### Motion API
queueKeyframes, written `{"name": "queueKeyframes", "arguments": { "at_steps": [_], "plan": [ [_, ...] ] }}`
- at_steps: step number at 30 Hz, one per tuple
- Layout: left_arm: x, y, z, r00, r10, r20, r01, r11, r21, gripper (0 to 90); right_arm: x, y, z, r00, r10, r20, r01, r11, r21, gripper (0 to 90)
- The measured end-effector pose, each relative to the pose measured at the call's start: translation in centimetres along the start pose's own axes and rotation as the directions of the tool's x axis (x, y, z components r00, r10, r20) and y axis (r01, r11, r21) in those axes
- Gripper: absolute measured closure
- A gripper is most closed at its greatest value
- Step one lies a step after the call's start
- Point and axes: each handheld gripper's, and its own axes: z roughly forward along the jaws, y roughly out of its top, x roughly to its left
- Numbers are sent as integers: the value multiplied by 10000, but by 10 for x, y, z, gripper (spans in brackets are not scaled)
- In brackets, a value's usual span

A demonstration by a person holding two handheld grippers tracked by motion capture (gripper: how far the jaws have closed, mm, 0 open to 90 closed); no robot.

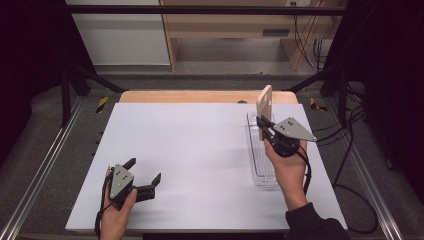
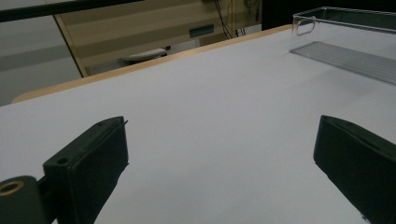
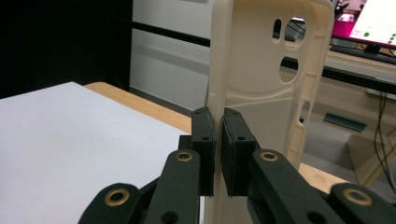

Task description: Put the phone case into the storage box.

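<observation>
Presently we find the right gripper [image 1: 265, 126] clamped on one side wall of a cream phone case [image 1: 264, 103], which stands upright in the air above the far end of the clear plastic tray [image 1: 260, 172]. In the right gripper view the pads [image 3: 204, 140] pinch the case's edge [image 3: 261, 70], camera cut-outs uppermost. We note the left gripper [image 1: 146, 176] low over the near left of the white table [image 1: 190, 145], jaws spread wide with nothing between them.
</observation>
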Motion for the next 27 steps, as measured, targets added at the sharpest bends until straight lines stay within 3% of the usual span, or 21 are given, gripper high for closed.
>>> {"name": "queueKeyframes", "arguments": {
  "at_steps": [4, 9, 14, 19, 23, 27],
  "plan": [
    [3, 0, 0, 9999, -91, -52, 91, 10000, -13, 29, -8, 0, 7, 9998, 45, 185, -48, 9998, 207, 848],
    [3, 0, -1, 9999, -137, 5, 137, 9999, -39, 29, -14, -5, 22, 9958, 852, 331, -866, 9953, 439, 848],
    [3, -1, -1, 9998, -115, 148, 115, 9999, -42, 29, -18, -3, 32, 9894, 1334, 573, -1361, 9896, 464, 849],
    [5, -1, -1, 9998, -148, 109, 148, 9999, -27, 29, -21, -3, 36, 9853, 1531, 753, -1576, 9858, 574, 849],
    [6, -3, -1, 9998, -211, -58, 212, 9998, 68, 30, -27, -5, 40, 9772, 1946, 847, -2000, 9779, 605, 849],
    [6, -3, -1, 9998, -214, -44, 214, 9997, 81, 29, -29, -7, 43, 9758, 1992, 898, -2054, 9764, 670, 849]
  ]
}}
